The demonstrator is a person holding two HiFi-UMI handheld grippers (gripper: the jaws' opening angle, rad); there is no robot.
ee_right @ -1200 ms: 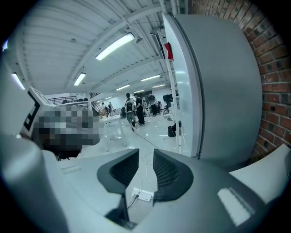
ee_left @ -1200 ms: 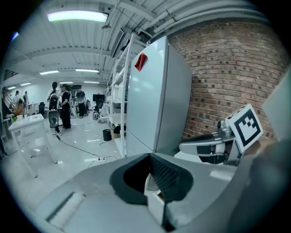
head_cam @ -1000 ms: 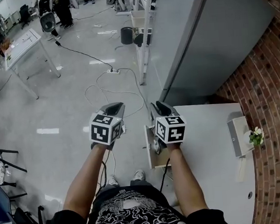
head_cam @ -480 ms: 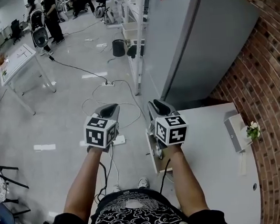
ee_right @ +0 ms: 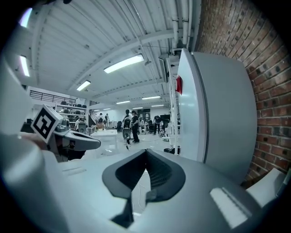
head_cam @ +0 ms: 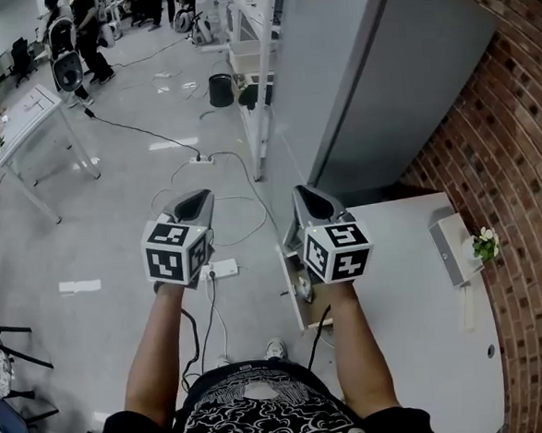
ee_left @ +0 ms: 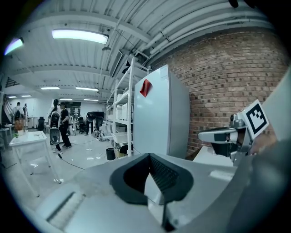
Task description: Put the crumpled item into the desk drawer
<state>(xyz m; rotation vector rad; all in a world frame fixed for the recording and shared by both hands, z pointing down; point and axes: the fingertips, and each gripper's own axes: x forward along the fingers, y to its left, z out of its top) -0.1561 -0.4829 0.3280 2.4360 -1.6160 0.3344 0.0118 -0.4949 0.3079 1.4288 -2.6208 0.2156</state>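
Open drawer (head_cam: pixel 294 309) juts leftward from desk (head_cam: pixel 416 303), crumpled item (head_cam: pixel 303 286) inside.

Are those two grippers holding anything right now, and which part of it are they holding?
Nothing is held. The left gripper is shut and empty. The right gripper has just closed its jaws with nothing between them.

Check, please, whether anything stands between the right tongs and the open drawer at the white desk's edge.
Nothing visible does. The right tongs, whose jaws have just closed on nothing, hang in open air above the open tan wooden desk drawer. A small greyish crumpled item seems to lie inside, though too small to confirm.
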